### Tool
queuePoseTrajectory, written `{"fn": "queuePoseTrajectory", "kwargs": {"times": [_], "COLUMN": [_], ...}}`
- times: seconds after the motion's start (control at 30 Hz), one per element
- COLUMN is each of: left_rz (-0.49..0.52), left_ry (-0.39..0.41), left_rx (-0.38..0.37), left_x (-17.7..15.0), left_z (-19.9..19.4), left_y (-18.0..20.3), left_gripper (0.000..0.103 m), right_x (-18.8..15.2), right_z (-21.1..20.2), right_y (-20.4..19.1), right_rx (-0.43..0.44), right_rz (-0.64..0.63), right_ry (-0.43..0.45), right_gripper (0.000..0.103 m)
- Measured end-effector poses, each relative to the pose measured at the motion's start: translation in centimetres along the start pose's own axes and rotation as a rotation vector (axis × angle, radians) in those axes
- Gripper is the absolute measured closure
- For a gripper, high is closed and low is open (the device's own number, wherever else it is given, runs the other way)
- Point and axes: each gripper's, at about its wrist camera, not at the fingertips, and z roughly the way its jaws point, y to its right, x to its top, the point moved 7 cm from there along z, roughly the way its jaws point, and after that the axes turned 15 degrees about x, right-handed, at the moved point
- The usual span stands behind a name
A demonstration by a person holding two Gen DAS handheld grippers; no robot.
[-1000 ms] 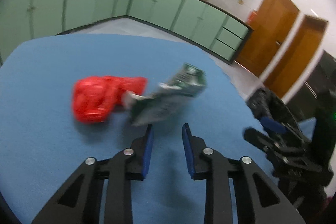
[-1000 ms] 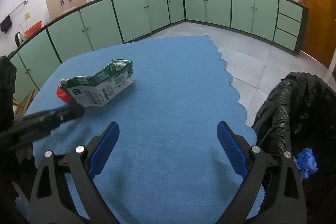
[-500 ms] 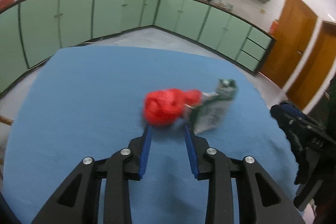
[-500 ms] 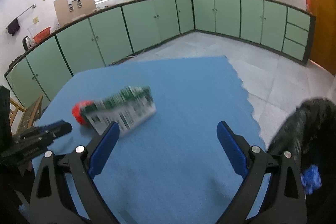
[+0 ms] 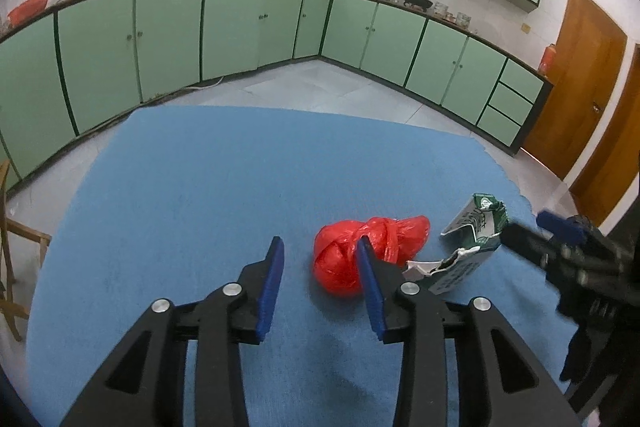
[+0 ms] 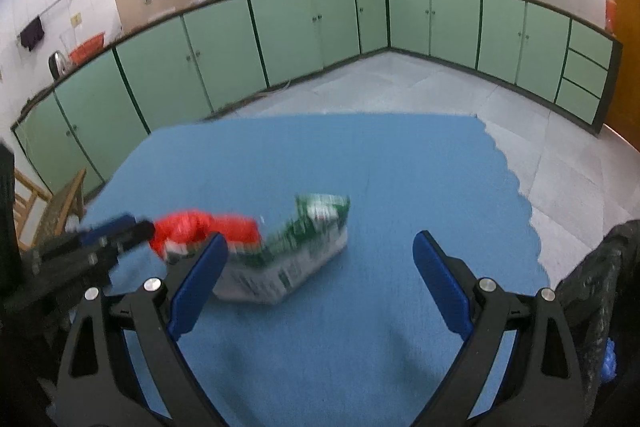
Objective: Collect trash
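On a blue-covered bench [image 5: 180,187], a knotted red plastic bag [image 5: 384,239] lies just right of centre, touching a crushed green-and-white carton [image 5: 476,227] at lower right; the left hand-held gripper [image 5: 320,267] hovers empty, jaws opening; the right hand-held gripper [image 6: 320,259] stands wide, empty

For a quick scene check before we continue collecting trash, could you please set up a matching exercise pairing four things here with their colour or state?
Things:
1. knotted plastic bag
2. crushed carton
3. tablecloth
4. right gripper

Descriptions:
A. blue, with a scalloped edge
B. red, lying on the cloth
C. jaws wide open, holding nothing
D. green and white, lying on its side

Pairs: 1-B, 2-D, 3-A, 4-C
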Motion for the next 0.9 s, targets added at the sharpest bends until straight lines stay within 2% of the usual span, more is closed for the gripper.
{"fn": "queuePoseTrajectory", "kwargs": {"times": [0.1,0.17,0.37,0.5,0.9], "left_rz": [-0.004,-0.005,-0.007,-0.007,-0.006], "left_ry": [-0.005,-0.01,-0.005,0.006,0.005], "left_rx": [0.003,0.006,0.016,0.021,0.014], "left_x": [-0.2,-0.4,-0.4,-0.1,0.1], "left_z": [0.3,0.4,0.2,0.1,0.4], "left_y": [-0.1,-0.1,0.1,0.3,0.4], "left_gripper": [0.062,0.061,0.061,0.061,0.057], "right_x": [-1.6,-1.5,1.7,2.5,-0.7], "right_z": [-0.3,-0.7,-1.1,-0.1,0.4], "right_y": [0.6,0.8,0.1,0.0,1.0], "right_rx": [-0.014,-0.008,0.007,-0.003,-0.005], "right_rz": [0.022,0.03,0.001,-0.018,0.012], "right_ry": [-0.017,0.001,0.056,0.039,-0.037], "right_gripper": [0.012,0.012,0.012,0.012,0.012]}}
